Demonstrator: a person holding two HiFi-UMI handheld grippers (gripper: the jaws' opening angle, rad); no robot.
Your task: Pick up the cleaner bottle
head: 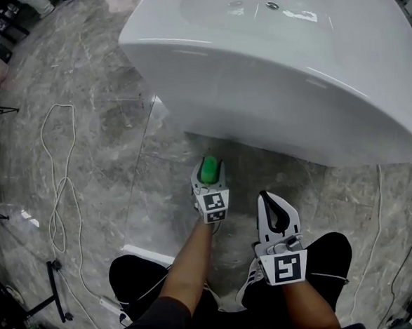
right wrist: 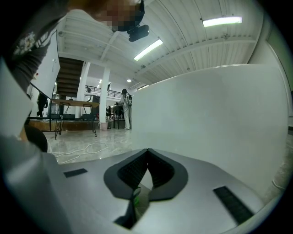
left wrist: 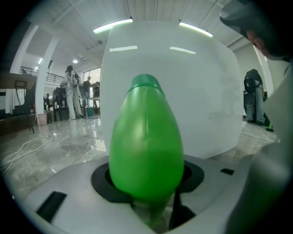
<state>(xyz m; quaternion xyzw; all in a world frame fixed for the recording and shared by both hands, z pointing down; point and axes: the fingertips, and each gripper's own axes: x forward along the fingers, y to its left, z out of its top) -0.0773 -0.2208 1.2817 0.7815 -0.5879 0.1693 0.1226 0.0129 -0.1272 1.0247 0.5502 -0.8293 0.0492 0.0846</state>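
Note:
The cleaner bottle (head: 208,171) is green with a rounded body and a cap on top. It stands upright close to the foot of the white bathtub (head: 291,70). In the left gripper view the cleaner bottle (left wrist: 146,137) fills the middle, seated in the dark pads. My left gripper (head: 208,168) is shut on it, one white jaw on each side. My right gripper (head: 266,197) hangs lower right of it, apart from the bottle, shut and holding nothing. In its own view the right gripper (right wrist: 146,153) has its jaw tips meeting, with the tub wall (right wrist: 219,119) just beyond.
The floor is grey marble tile. A white cable (head: 60,184) loops across it at the left, beside a black stand (head: 56,283). The tub's curved side overhangs the spot just beyond the bottle. The person's knees are right below both grippers.

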